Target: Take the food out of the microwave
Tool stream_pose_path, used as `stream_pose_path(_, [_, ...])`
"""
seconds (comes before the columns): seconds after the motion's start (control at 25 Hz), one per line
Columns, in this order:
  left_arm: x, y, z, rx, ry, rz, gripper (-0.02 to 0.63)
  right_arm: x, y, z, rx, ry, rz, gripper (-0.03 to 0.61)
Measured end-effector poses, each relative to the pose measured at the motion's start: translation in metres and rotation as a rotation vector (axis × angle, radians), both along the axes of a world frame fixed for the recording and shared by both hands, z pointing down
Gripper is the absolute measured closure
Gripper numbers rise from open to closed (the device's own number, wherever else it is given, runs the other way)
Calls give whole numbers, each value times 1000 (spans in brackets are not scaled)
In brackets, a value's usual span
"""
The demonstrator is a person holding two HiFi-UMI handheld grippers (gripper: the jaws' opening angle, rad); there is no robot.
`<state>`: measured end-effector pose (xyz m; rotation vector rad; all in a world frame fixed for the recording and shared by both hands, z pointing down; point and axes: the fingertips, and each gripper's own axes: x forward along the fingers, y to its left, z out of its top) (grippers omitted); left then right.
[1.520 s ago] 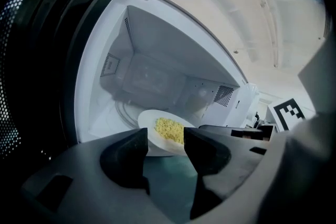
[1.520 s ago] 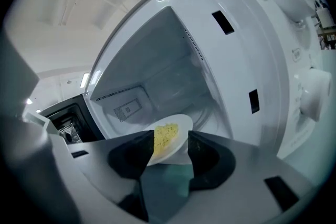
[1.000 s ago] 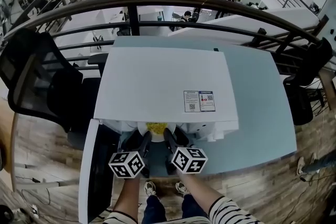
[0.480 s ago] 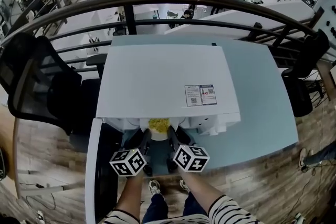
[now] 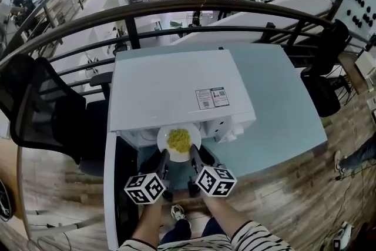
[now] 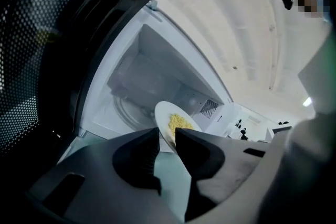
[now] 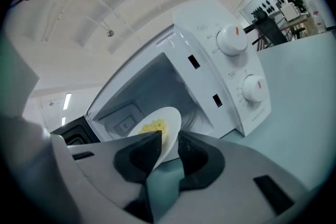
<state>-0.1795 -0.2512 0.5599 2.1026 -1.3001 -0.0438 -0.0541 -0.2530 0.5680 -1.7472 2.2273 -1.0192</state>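
Note:
A white plate (image 5: 165,137) of yellow food (image 5: 179,139) sits just outside the open white microwave (image 5: 176,91), above the table's front strip. My left gripper (image 5: 164,156) has the plate's near-left rim between its jaws, which are closing on it. My right gripper (image 5: 194,154) is closing on the near-right rim in the same way. In the left gripper view the plate (image 6: 163,115) runs edge-on into the left gripper (image 6: 167,136), with the empty cavity (image 6: 136,81) behind it. The right gripper view shows the plate (image 7: 171,122) wedged in the right gripper (image 7: 169,139).
The microwave door (image 5: 114,185) hangs open at the left, beside my left arm. Its two knobs (image 7: 231,39) are on the right front. The pale blue table (image 5: 282,114) extends right of the microwave. A black office chair (image 5: 41,109) and a railing (image 5: 176,9) lie beyond.
The plate has come out of the microwave cavity toward me. Both grippers drew back with it, and their jaws have narrowed onto its rim.

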Motion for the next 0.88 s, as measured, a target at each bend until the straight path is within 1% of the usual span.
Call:
stream_pose_path(0.24, [6, 33, -11, 15, 15, 48, 506, 7, 36, -12, 2, -10, 27, 477])
stream_pose_path(0.4, [18, 59, -19, 30, 17, 72, 508, 18, 64, -15, -10, -31, 38, 477])
stream_pose_path(0.72, [39, 119, -37, 50, 27, 65, 509, 40, 124, -32, -10, -41, 14, 477])
stream_pose_path(0.88, [48, 152, -43, 65, 20, 54, 512, 49, 156, -38, -3, -47, -2, 479])
